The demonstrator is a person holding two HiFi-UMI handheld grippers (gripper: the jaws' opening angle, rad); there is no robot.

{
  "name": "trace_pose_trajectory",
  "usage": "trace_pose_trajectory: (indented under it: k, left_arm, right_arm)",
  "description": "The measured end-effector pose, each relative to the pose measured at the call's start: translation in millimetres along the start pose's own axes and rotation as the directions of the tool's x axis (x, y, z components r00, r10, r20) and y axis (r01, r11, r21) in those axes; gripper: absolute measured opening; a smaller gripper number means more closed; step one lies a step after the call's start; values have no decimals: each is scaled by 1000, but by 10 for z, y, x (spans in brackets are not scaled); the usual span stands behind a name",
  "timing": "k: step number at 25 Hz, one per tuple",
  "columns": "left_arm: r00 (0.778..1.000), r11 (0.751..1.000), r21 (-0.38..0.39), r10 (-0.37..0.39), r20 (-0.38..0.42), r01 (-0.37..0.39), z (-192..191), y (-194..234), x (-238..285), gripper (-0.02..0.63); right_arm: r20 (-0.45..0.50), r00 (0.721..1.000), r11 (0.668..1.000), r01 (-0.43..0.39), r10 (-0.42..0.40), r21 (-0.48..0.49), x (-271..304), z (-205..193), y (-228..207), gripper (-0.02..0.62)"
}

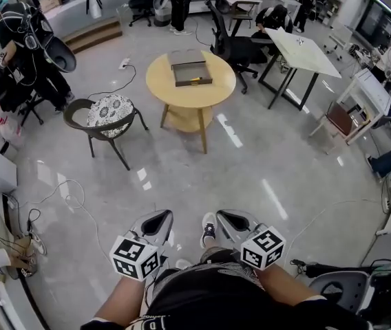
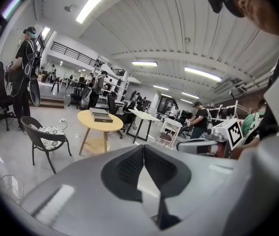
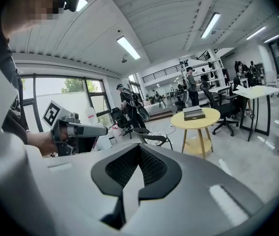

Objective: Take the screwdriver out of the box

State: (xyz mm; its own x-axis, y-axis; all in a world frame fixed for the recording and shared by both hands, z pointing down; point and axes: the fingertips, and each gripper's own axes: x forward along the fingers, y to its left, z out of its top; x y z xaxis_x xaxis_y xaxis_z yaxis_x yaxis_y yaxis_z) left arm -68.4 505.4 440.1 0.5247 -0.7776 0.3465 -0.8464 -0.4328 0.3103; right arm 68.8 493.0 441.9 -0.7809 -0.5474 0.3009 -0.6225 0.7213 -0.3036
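Person in headgear (image 1: 23,40) stands far left. A chair with a patterned cushion (image 1: 106,115) sits near the table's left edge.

Left gripper (image 1: 155,220): low in the head view, close to the holder's body and well apart from the table. In the left gripper view the jaws are closed, tips meeting, nothing between them (image 2: 144,146).

Round wooden table (image 1: 175,96): an open box (image 1: 176,74) sits on its middle, toward the far edge, with the lid (image 1: 185,56) laid back. There is a yellowish streak inside the box along its near wall. It is too small to confirm as the screwdriver.

Right gripper (image 1: 231,218): beside the left one, also well apart from the table. In the right gripper view the jaws are closed and empty (image 3: 139,147).

Black office chair (image 1: 233,43) stands past the table's right edge.
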Motion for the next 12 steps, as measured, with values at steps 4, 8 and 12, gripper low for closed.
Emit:
trace_pose_trajectory:
  k: [4, 8, 12]
  left_arm:
    - [1000, 1000, 5, 11, 3, -11, 170, 208, 233, 60]
    - [1000, 1000, 23, -4, 4, 4, 427, 319, 626, 60]
    - [1000, 999, 39, -1, 4, 1, 701, 447, 1034, 60]
  right_arm:
    - [9, 1000, 1000, -9, 9, 2, 258, 159, -203, 0]
    - [24, 999, 1000, -25, 25, 5, 510, 378, -525, 0]
    - [36, 999, 999, -39, 39, -9, 712, 639, -900, 0]
